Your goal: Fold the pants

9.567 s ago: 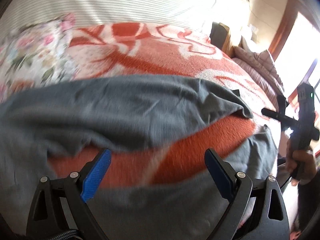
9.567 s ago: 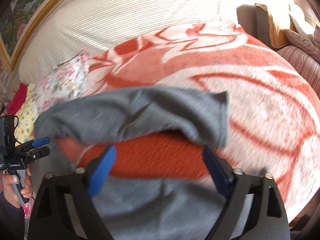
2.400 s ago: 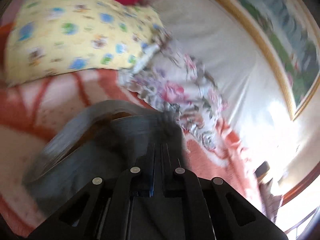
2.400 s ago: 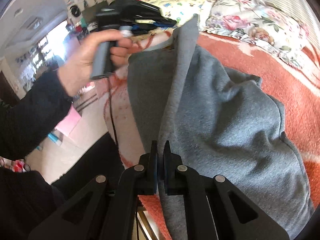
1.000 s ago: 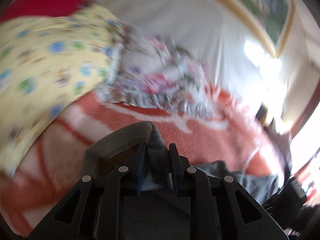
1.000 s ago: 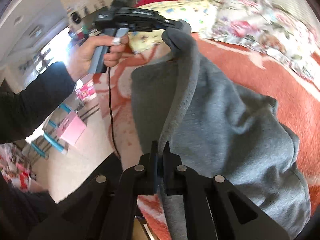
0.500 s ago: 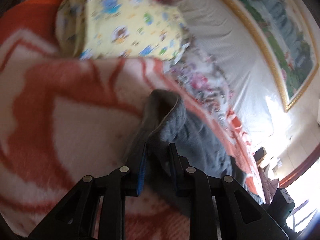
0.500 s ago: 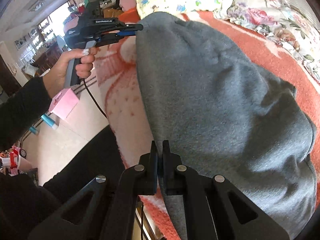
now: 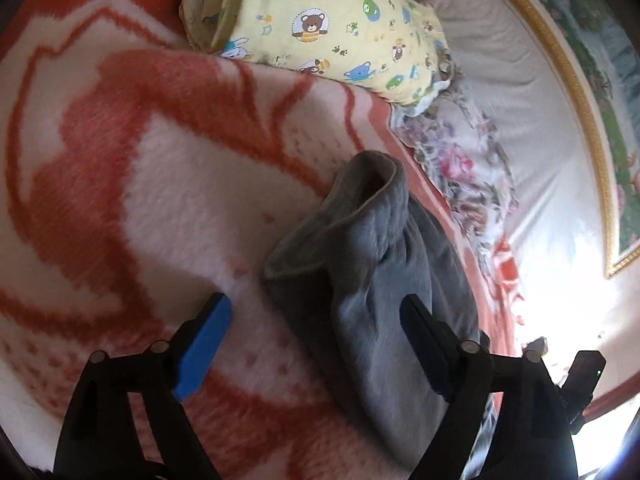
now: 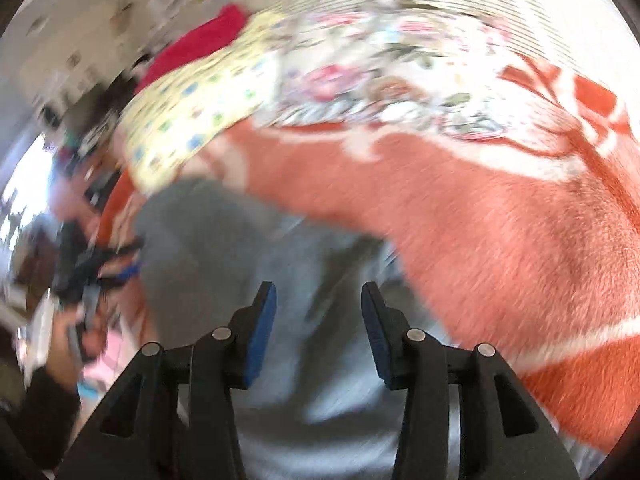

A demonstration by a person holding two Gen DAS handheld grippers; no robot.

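In the right wrist view, motion-blurred grey pants (image 10: 256, 240), edges indistinct.

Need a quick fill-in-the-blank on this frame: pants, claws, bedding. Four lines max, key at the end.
1. The grey pants lie on an orange and ____ blanket.
2. The left claw is ____, its blue pads clear of the fabric.
3. The yellow pillow is printed with cartoon ____.
4. The right claw, jaws just opening, hovers over the ____ with nothing gripped.

Missing words: white; open; bears; pants
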